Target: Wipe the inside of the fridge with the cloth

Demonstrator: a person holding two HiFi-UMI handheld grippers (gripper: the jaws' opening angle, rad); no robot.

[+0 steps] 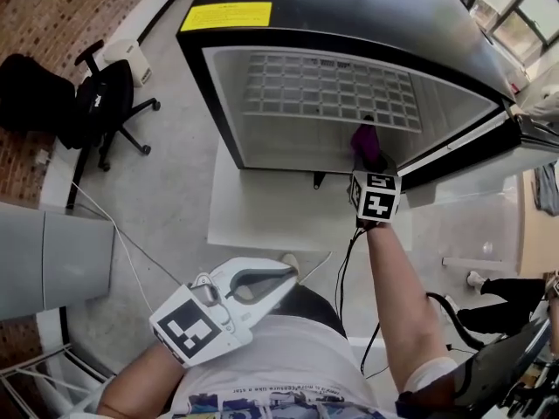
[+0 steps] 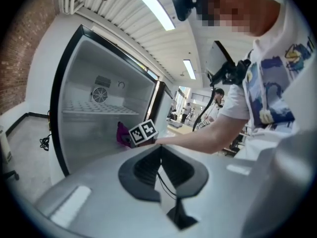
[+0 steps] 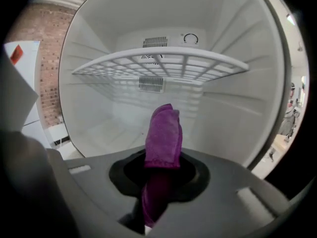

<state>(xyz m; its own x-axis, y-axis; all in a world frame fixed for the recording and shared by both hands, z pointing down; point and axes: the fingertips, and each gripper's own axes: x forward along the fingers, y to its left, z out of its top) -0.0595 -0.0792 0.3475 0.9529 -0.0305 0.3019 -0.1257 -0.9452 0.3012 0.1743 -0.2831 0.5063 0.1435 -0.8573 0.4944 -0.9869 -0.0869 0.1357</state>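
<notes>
Two grippers were in use. We held the right gripper [image 3: 161, 168] at the mouth of the open fridge [image 1: 349, 24], jaws clamped on the purple cloth [image 3: 163, 133]. The cloth stood upright out of the jaws, below the wire shelf [image 3: 163, 61]. Whether it touched the liner could not be determined. We held the left gripper [image 2: 159, 150] near our torso, well apart from the fridge, jaws together and empty.

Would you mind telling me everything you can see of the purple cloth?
The cloth is purple and fuzzy like microfibre, with a stitched hem. It is folded into a narrow bundle and clamped in the right gripper, its free end standing up past the jaws. It sits at the mouth of the open fridge, below the wire shelf; no contact with the fridge walls shows.
</notes>
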